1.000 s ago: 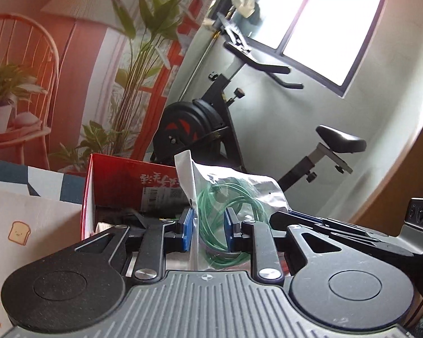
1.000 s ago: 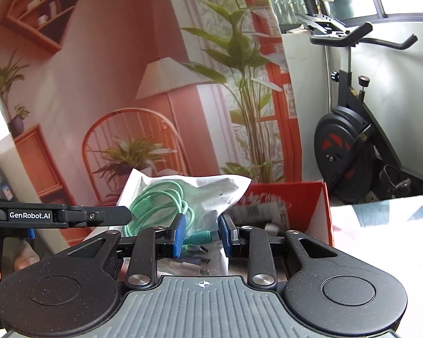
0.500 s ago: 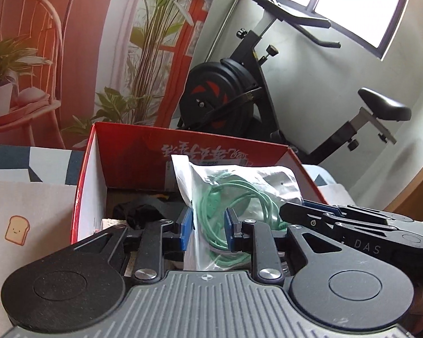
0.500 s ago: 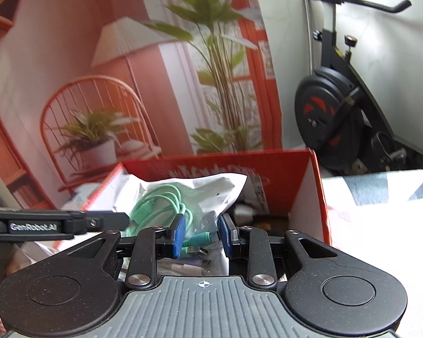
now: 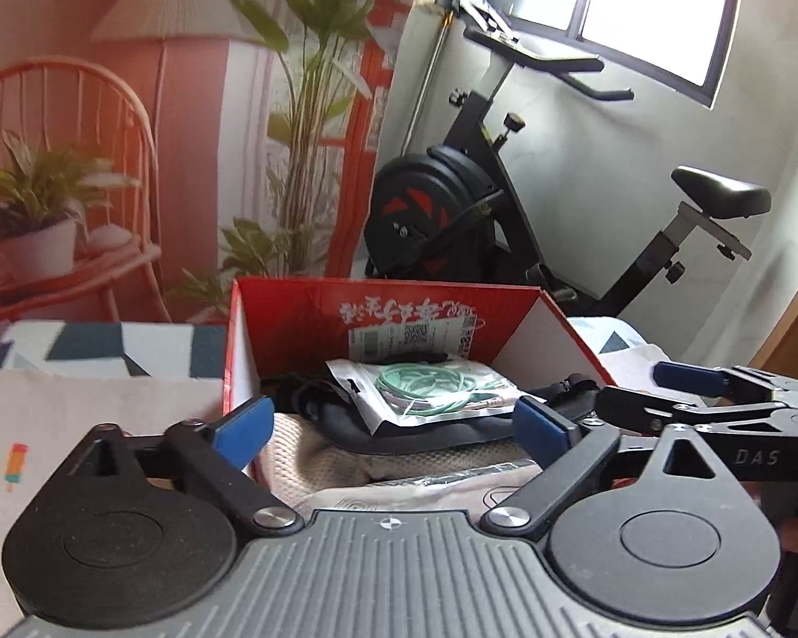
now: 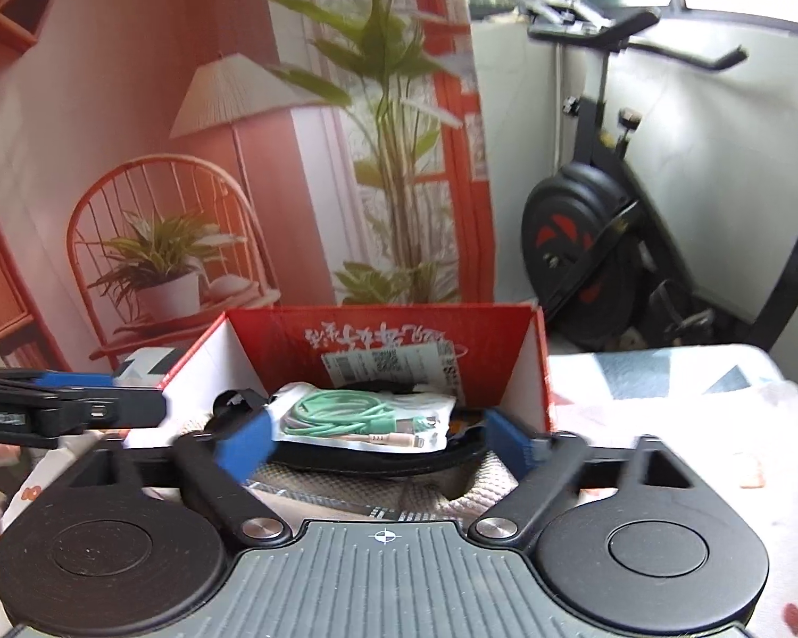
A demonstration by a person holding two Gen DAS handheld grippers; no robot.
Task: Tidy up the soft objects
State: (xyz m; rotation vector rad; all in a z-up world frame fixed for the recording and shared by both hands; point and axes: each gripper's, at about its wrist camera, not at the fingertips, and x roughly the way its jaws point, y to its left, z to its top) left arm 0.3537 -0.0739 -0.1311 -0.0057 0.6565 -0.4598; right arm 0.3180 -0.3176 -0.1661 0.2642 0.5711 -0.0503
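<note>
At centre frame the cable bag point(image 5: 425, 391) lies atop other soft things inside the red box point(image 5: 399, 313), released: left gripper point(image 5: 393, 428) and right gripper point(image 6: 383, 444) are opening, nothing between their jaws. Nothing else waits in view on the patterned surface point(image 5: 80, 409). Beyond stand an exercise bike point(image 5: 452, 212) and a painted backdrop point(image 6: 186, 133).

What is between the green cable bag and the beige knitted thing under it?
A black pouch lies between the cable bag and beige knit, in both wrist views.
</note>
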